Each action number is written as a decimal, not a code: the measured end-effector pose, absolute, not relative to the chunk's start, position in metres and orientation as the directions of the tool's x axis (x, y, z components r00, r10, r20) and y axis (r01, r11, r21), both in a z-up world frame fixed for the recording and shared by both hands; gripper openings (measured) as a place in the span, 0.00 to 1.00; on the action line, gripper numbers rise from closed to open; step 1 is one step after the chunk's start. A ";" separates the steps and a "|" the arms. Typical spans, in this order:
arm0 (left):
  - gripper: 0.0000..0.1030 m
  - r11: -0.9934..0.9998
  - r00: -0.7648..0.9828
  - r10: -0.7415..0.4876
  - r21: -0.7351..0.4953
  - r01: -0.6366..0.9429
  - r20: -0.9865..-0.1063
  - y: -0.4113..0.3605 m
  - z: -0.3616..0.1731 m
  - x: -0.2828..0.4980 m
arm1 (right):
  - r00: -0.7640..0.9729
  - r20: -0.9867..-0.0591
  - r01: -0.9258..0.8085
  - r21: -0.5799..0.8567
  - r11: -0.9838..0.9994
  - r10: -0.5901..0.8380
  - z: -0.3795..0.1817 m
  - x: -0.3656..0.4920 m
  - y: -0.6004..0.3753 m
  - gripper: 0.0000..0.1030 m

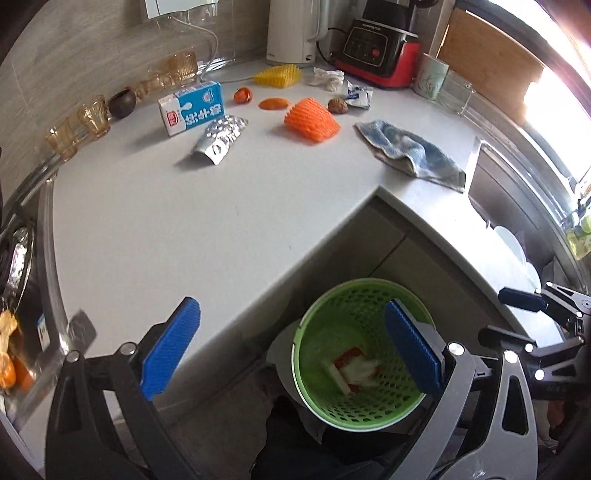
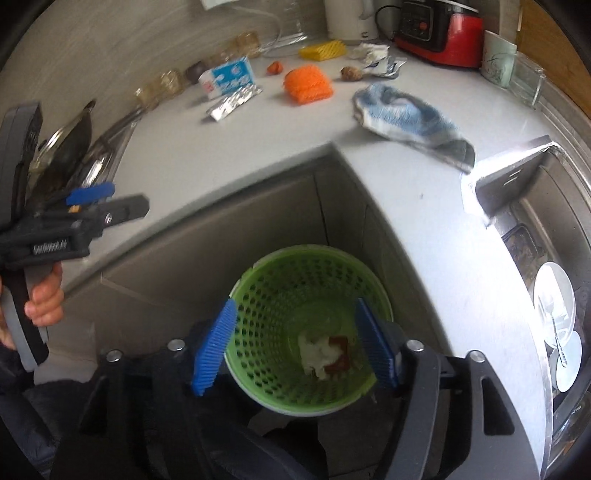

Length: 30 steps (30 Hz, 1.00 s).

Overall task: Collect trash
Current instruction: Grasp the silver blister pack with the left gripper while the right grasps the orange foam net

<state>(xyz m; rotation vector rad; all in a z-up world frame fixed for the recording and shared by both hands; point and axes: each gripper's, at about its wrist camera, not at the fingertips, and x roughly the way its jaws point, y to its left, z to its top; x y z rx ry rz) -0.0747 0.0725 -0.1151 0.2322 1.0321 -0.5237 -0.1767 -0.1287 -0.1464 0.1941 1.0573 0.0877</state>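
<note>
A green perforated bin (image 2: 295, 280) stands on the floor below the counter corner, with white crumpled paper (image 2: 317, 354) and a red wrapper in it. My right gripper (image 2: 295, 305) hangs open above its mouth, nothing between the blue pads. My left gripper (image 1: 291, 308) is wide open and empty, over the counter edge beside the bin (image 1: 332, 306). At the back of the counter lie a milk carton (image 1: 192, 107), a foil pouch (image 1: 221, 138), an orange foam net (image 1: 312, 120), a yellow foam net (image 1: 279, 75), orange peel (image 1: 242, 95), a crumpled tissue (image 1: 327, 78) and a small packet (image 1: 357, 95).
A blue cloth (image 1: 410, 151) lies near the sink (image 2: 535, 221), which holds white plates. A white kettle (image 1: 291, 33), a red blender base (image 1: 380, 51), a mug and amber glasses (image 1: 92, 118) line the wall. A stove with a pan sits at the left.
</note>
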 end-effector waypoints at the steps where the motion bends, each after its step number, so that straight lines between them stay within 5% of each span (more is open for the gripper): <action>1: 0.92 0.853 0.407 -0.308 -0.060 0.518 -0.860 0.073 -0.114 -0.067 | 0.495 -0.853 0.029 0.203 0.979 0.162 -0.144 -0.172 -0.129 0.69; 8: 0.92 0.853 0.418 -0.324 -0.070 0.518 -0.849 0.083 -0.113 -0.020 | 0.556 -0.822 0.094 0.207 0.974 0.121 -0.128 -0.130 -0.129 0.83; 30: 0.92 0.791 0.337 -0.354 -0.087 0.606 -0.872 0.044 -0.176 0.190 | 0.544 -0.839 0.172 0.085 0.981 -0.023 -0.137 0.082 -0.113 0.87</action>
